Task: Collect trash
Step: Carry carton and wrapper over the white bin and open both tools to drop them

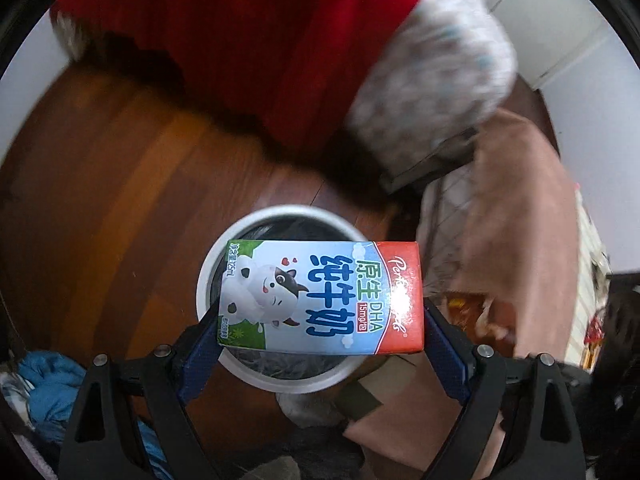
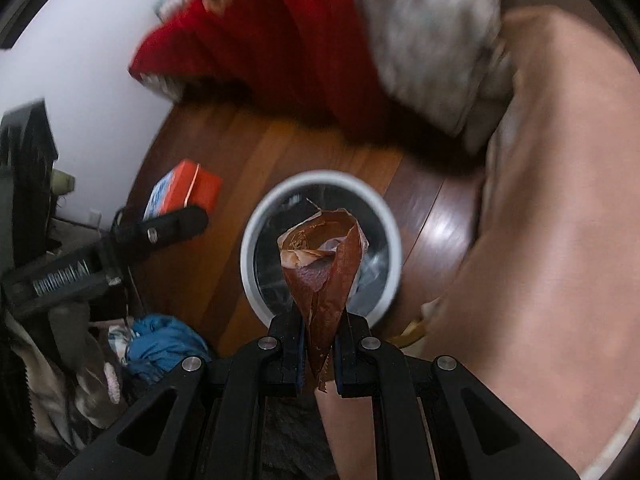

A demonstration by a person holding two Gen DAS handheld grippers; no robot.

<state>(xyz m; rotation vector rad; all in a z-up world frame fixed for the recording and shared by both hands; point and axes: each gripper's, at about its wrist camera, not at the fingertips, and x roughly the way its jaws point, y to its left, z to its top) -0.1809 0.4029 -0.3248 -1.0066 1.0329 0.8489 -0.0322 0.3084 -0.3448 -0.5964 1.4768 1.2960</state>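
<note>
My left gripper (image 1: 320, 332) is shut on a small milk carton (image 1: 320, 298) with a cartoon cow, held sideways above a round white-rimmed trash bin (image 1: 208, 264) lined with a dark bag. My right gripper (image 2: 320, 336) is shut on a crumpled brown wrapper (image 2: 324, 264), held upright over the same bin (image 2: 256, 236). The left gripper and its carton (image 2: 180, 192) also show at the left of the right wrist view, beside the bin.
The bin stands on a wooden floor (image 1: 120, 200). A red blanket (image 1: 260, 40) and a patterned quilt (image 1: 432, 80) hang from a bed beyond it. Pink cloth (image 2: 540, 240) lies at the right. Blue clothes (image 2: 160, 344) lie at the lower left.
</note>
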